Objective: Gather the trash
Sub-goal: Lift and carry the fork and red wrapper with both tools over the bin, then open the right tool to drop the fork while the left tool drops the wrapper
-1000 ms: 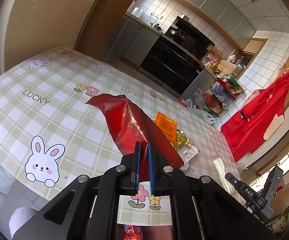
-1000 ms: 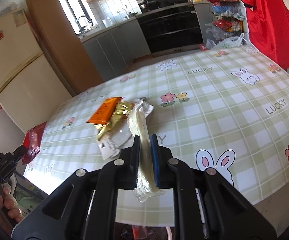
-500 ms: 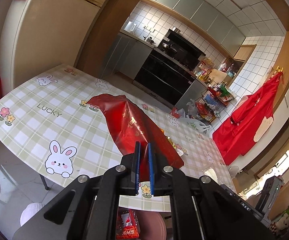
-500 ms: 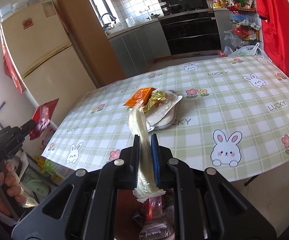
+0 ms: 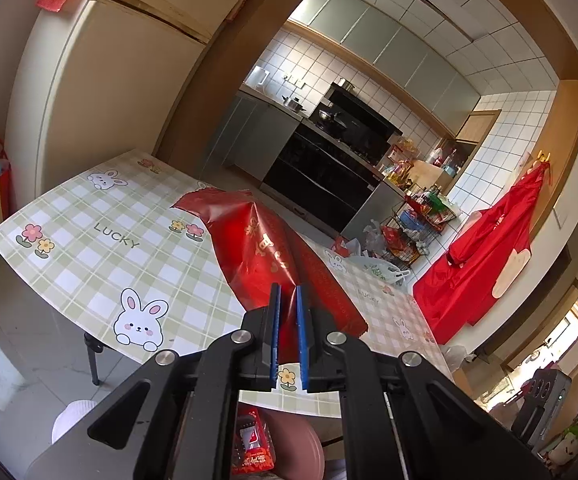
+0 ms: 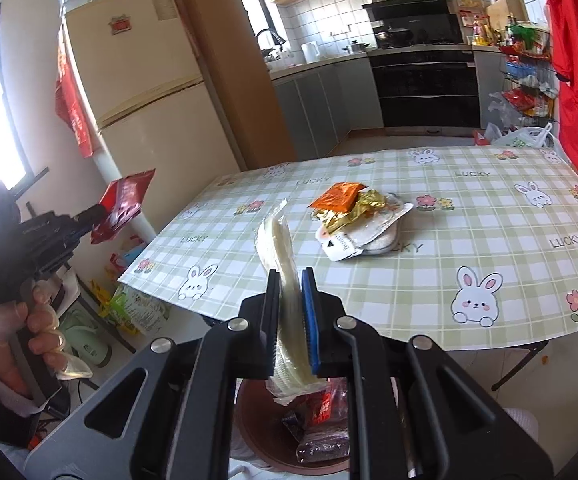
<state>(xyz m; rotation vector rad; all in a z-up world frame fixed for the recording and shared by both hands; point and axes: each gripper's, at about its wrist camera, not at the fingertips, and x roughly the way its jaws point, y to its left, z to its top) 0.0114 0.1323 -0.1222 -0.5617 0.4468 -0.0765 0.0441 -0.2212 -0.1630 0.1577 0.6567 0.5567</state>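
My left claw [image 5: 287,316] clamps the red wrapper [image 5: 265,248]; my right claw [image 6: 291,300] clamps the pale wrapper [image 6: 279,248]. Both hang off the counter [image 6: 489,220] edge, above the brown bin [image 6: 257,424]. Risk: light wrappers may drift past the rim on release.

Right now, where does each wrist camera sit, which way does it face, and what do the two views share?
Left wrist: behind the left gripper, facing table and stove; jaws shut on a red wrapper.
Right wrist: behind the right gripper, facing table and leftover wrappers; jaws shut on a pale wrapper; left hand shows.
Shared: table, red wrapper, bin below.
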